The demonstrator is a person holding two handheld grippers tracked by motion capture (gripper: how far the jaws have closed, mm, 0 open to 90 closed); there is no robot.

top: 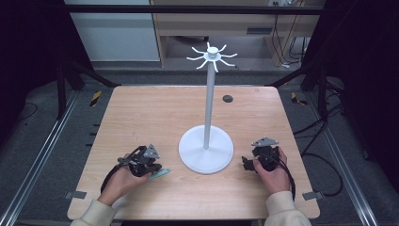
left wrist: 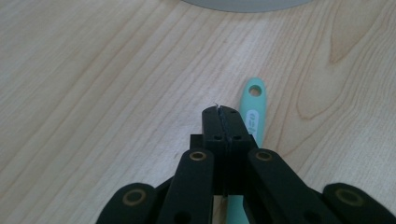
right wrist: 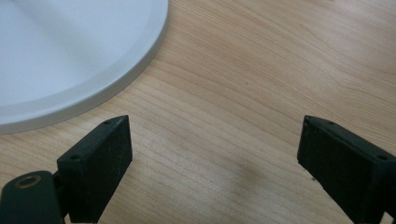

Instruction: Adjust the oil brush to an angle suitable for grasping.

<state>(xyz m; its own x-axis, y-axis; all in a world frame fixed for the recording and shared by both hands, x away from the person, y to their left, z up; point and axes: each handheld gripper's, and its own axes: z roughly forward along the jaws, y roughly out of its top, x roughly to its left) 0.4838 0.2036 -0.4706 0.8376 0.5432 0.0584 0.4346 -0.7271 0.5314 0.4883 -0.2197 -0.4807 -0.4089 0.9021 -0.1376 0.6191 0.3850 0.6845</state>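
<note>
The mint-green plastic handle with a hanging hole (left wrist: 252, 112) lies on the pale wooden table (top: 155, 113), just beside and under the left tool (left wrist: 223, 112), long axis running away toward the white hook stand (top: 206, 148). That tool's jaws are closed together, seemingly empty; the right tool (right wrist: 212, 154) gapes wide, empty.

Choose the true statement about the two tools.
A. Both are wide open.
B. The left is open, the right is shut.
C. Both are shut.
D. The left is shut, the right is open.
D: the left tool has its jaws pressed together beside the green handle, while the right tool has its jaws far apart over the table.
</note>
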